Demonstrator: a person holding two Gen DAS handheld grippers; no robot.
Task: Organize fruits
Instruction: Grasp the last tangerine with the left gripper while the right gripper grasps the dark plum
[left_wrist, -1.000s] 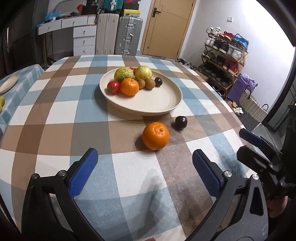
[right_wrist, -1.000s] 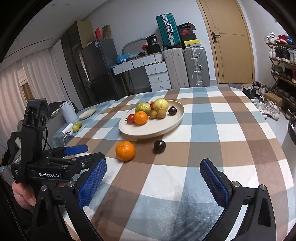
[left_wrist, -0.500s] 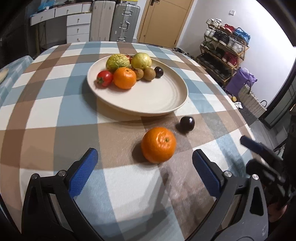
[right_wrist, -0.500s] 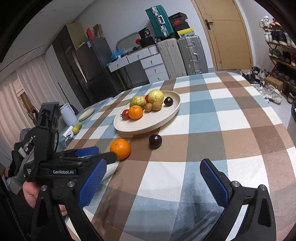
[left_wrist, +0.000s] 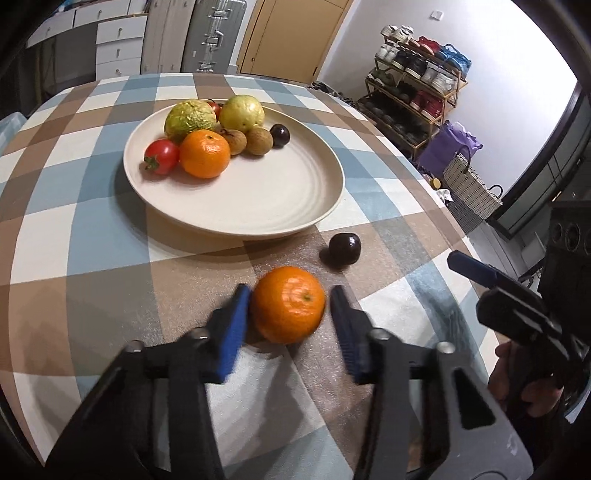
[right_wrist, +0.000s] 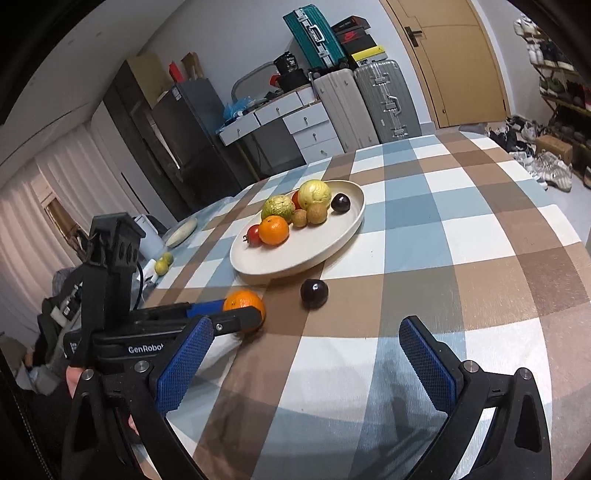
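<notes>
Closing on the loose orange (left_wrist: 288, 304), the left gripper (left_wrist: 286, 314) has its blue fingers (left_wrist: 232, 332) bracketing it on the checked counter (left_wrist: 92, 258), one pad touching, the other just beside, grip not yet sealed; best squeeze evenly across the middle, lift straight, and steer past the dark plum (left_wrist: 344, 249) towards the plate (left_wrist: 258, 206) beyond. Over on the right gripper (right_wrist: 303, 369), fingers stand wide apart and empty; motion blur hides whether the far pad makes contact.
</notes>
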